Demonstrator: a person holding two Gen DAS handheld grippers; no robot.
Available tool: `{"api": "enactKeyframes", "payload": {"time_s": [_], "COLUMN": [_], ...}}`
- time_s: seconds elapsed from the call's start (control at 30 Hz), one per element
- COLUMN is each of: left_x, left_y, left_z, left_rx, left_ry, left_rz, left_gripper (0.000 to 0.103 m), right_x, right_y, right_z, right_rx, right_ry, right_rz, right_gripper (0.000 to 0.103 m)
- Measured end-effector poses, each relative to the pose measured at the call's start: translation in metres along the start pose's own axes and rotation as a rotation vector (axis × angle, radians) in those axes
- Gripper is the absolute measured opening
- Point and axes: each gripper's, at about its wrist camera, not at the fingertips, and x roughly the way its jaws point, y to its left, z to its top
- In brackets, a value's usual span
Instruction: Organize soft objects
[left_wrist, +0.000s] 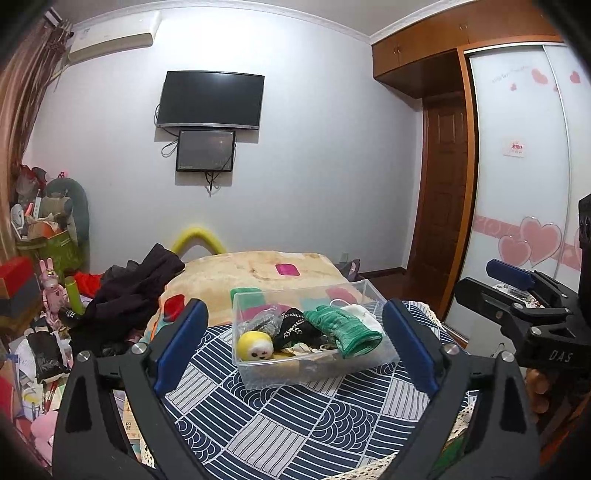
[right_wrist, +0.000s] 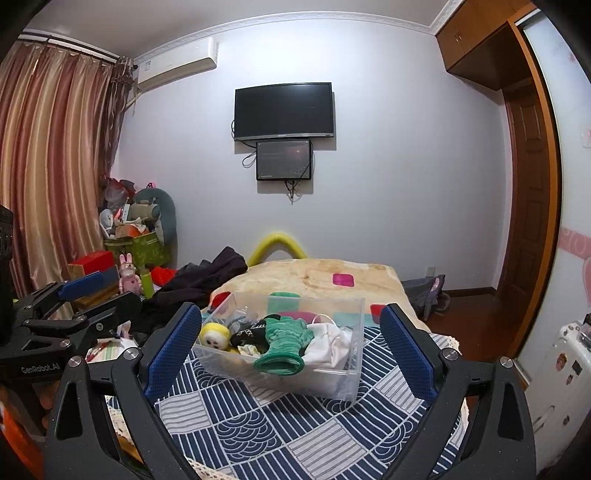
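A clear plastic box (left_wrist: 369, 363) (right_wrist: 347, 384) sits on the blue patterned cloth (left_wrist: 295, 424) (right_wrist: 280, 432) on the bed. In it lie a green knitted glove (left_wrist: 343, 328) (right_wrist: 286, 341), a yellow plush ball with a face (left_wrist: 255, 346) (right_wrist: 214, 335), a black item (left_wrist: 293, 326), a grey knit piece (left_wrist: 258, 321) and white fabric (right_wrist: 332, 341). My left gripper (left_wrist: 295, 343) is open and empty, held short of the box. My right gripper (right_wrist: 291, 347) is open and empty too, also short of the box. Each gripper shows at the edge of the other's view.
A beige blanket (left_wrist: 258, 267) (right_wrist: 314, 273) covers the bed behind the box. Dark clothes (left_wrist: 133, 291) (right_wrist: 207, 280) are heaped at its left. Cluttered boxes and toys (left_wrist: 48, 258) stand far left. A wardrobe (left_wrist: 517, 166) and a door (right_wrist: 528, 184) are at right.
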Motion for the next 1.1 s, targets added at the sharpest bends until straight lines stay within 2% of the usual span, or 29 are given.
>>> {"api": "enactKeyframes", "payload": {"time_s": [0.73,1.1], "left_x": [-0.0021,-0.0037], "left_y": [0.0012,-0.0024], "left_z": [0.0009,-0.0006], "left_rx": [-0.009,-0.001], "left_ry": [0.01,0.006], "left_rz": [-0.024,-0.011], "left_gripper": [0.096,0.096], "right_x": [-0.0009,-0.0006], "right_y": [0.0021,0.0019], "right_z": [0.0022,0.0013], "right_rx": [0.004,0.006], "right_ry": [0.002,0.004], "right_rz": [0.002,0.005], "right_gripper": [0.097,0.097]}}
